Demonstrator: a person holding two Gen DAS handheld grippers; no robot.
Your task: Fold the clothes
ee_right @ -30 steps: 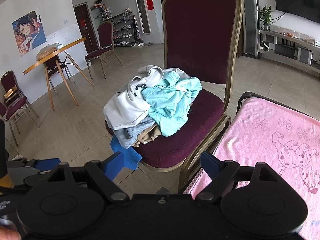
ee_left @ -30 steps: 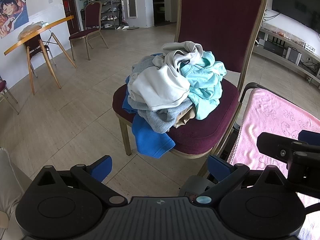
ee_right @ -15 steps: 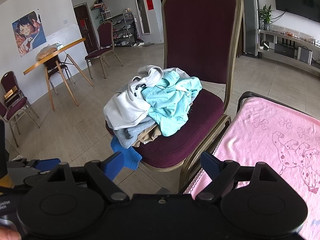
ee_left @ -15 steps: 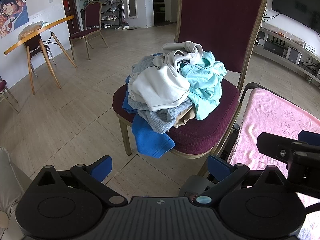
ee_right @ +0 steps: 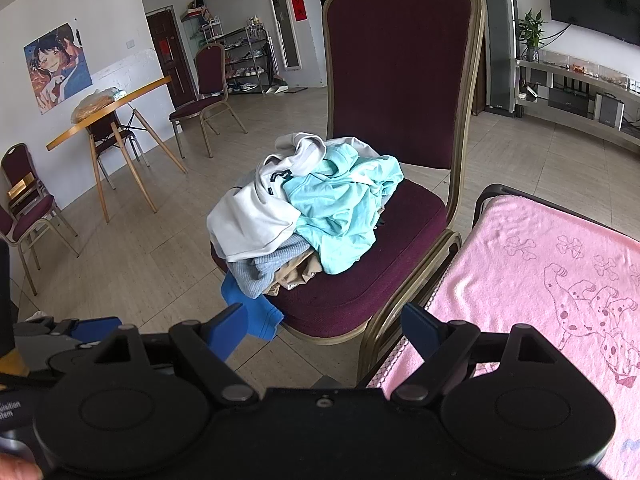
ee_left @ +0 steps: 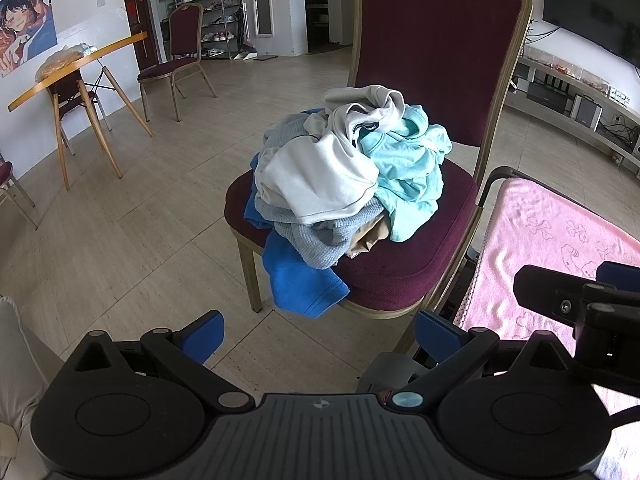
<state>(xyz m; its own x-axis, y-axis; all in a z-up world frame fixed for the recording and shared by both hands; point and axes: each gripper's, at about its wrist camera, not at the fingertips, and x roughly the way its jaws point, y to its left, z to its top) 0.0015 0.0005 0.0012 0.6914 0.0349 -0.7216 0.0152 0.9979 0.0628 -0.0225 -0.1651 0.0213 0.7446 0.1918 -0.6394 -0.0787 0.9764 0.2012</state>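
The pile of clothes sits on the seat of the dark red chair. From the left claw the pile lies straight ahead, at about twelve o'clock, and well apart from it. From the right claw it also lies ahead, a little toward eleven o'clock. Both claws are wide and hold nothing. The white top lies on the left side of the pile, so the left claw looks nearer to it. The mint green top lies on the right side. The pink blanket lies flat at about two o'clock, just beside the chair.
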